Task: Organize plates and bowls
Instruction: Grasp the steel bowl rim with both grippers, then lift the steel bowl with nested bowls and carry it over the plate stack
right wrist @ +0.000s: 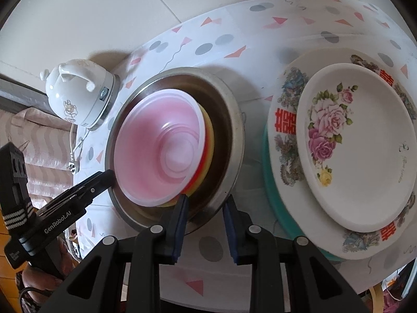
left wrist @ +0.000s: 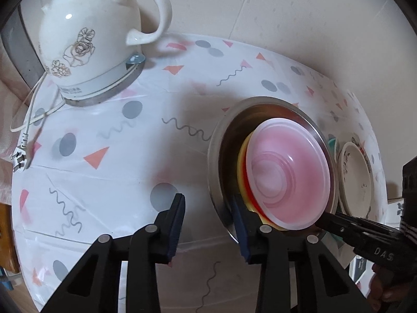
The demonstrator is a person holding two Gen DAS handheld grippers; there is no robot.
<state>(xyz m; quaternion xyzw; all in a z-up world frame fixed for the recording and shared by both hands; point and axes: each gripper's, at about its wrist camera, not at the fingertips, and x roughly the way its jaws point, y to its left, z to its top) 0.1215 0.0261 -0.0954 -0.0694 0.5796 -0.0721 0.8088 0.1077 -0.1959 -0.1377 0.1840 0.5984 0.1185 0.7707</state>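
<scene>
The right gripper [right wrist: 204, 210] straddles the near rim of the round steel basin [right wrist: 229, 140], one blue pad inside, one outside; whether the pads press the rim cannot be told. The left gripper [left wrist: 208, 208] stands likewise, gap visible on its outer side. Its body reads "GenRobot.AI". Nested in the basin, mouths up: a translucent pink bowl [right wrist: 159, 146] over red and yellow ones. Beside it, a rose-printed plate [right wrist: 365, 146] tops an oval platter [right wrist: 284, 120] with red characters. Farther off stands a glossy white kettle [left wrist: 91, 39].
</scene>
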